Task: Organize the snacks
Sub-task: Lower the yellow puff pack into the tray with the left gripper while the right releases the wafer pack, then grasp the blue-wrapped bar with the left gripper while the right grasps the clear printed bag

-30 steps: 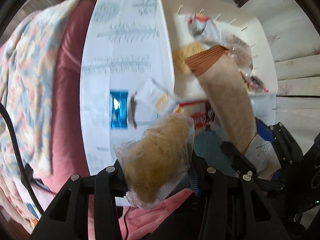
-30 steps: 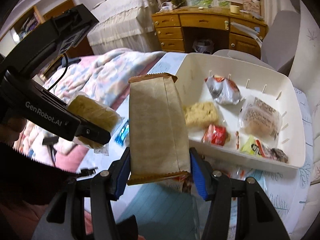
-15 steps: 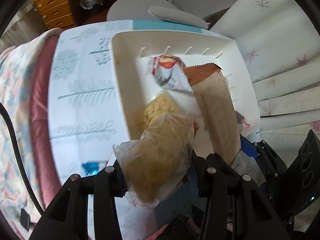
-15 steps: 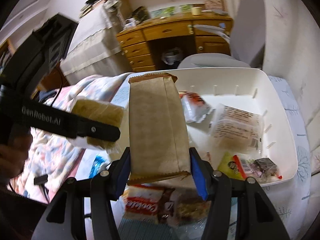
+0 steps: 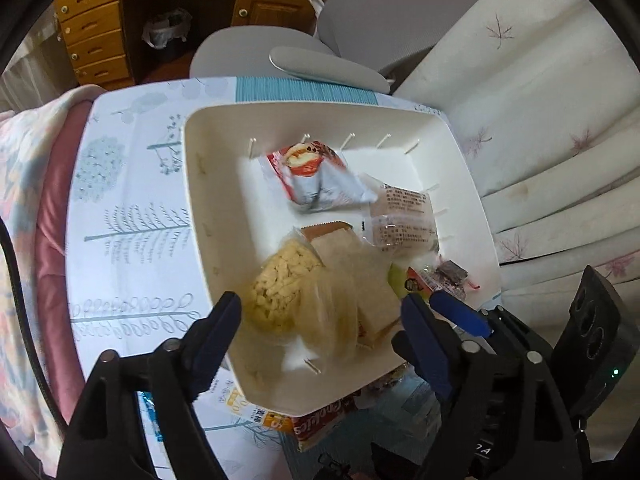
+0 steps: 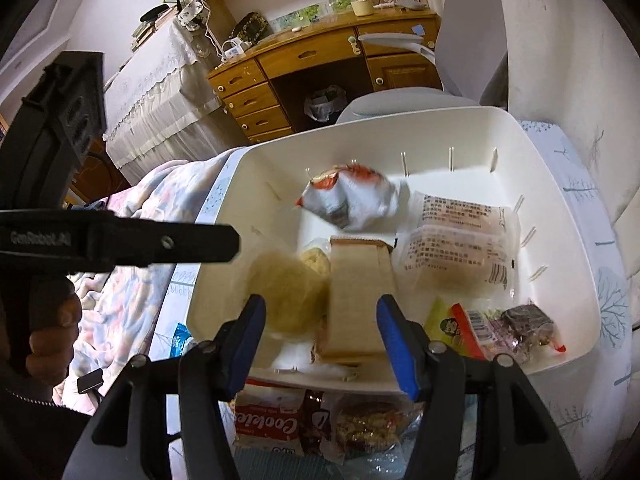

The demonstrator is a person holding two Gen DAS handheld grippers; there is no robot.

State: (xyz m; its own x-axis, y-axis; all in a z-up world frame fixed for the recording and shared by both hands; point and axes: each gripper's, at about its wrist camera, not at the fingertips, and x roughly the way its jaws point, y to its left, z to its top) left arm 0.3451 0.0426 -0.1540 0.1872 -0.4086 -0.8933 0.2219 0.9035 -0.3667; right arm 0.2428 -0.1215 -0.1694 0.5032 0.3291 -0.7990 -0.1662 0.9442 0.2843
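A white plastic bin [image 5: 208,236] is seen from above on a tablecloth printed with trees [image 5: 120,216], with both pairs of tongs held over its near edge. The left gripper [image 5: 320,320] is shown with its jaws opening wide; a blurred clear bag of pale yellow puffed snack [image 5: 332,316] is seen between them, touched by neither pad, just above a second bag of the same snack [image 5: 284,284] lying in the bin at about 7 o'clock. The right gripper [image 6: 322,320] is opening slightly, its blue pads [image 6: 394,340] set to either side of a tan paper packet [image 6: 356,300]; whether the pads press on it cannot be told. In the right wrist view, a silver and red pouch [image 6: 348,196] is placed at 12 o'clock in the bin, a clear wrapped bun with printed text [image 6: 456,248] at 2 o'clock, and small wrapped sweets [image 6: 500,328] at 4 o'clock. A red cookie pack [image 6: 268,424] is left on the table at 6 o'clock, outside the bin. A hand [image 6: 48,336] is seen at 9 o'clock on the left tool's handle.
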